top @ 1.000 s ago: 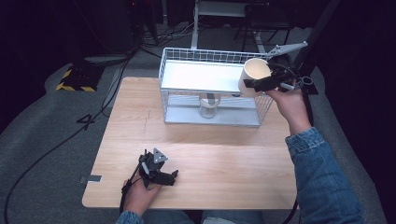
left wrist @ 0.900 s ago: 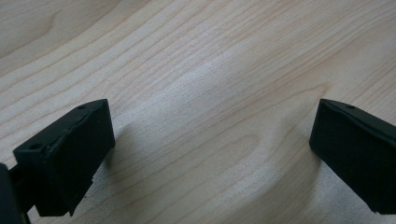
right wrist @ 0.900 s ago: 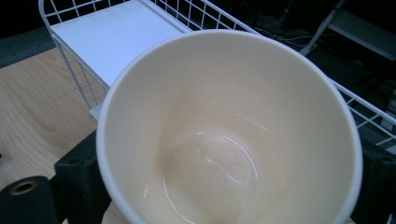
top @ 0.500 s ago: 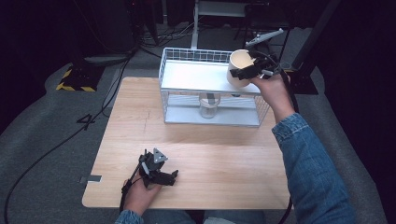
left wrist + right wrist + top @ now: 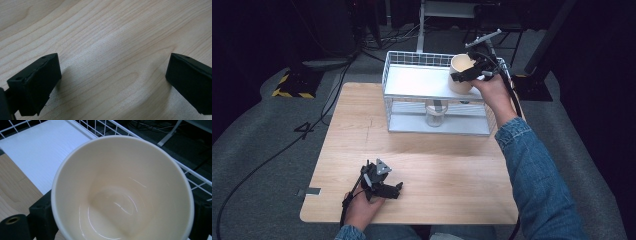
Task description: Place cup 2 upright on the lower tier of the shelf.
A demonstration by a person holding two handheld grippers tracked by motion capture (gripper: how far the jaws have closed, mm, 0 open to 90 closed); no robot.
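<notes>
A cream cup (image 5: pixel 460 73) is held upright over the right end of the white top shelf (image 5: pixel 417 82) of a wire rack; whether its base touches the shelf I cannot tell. My right gripper (image 5: pixel 472 73) is shut on the cup. In the right gripper view the empty cup (image 5: pixel 122 192) sits between the black jaws, its mouth facing the camera. My left gripper (image 5: pixel 387 187) rests near the table's front edge, open, with bare wood between its fingers (image 5: pixel 37 85).
A clear glass jar (image 5: pixel 434 114) stands on the rack's lower level. The wire rack (image 5: pixel 388 65) sits at the far side of the wooden table (image 5: pixel 447 170). Cables and stands lie on the dark floor behind.
The right gripper has carried the cup leftward and down from above the rack's right edge to over the top shelf. The left gripper has not moved.
</notes>
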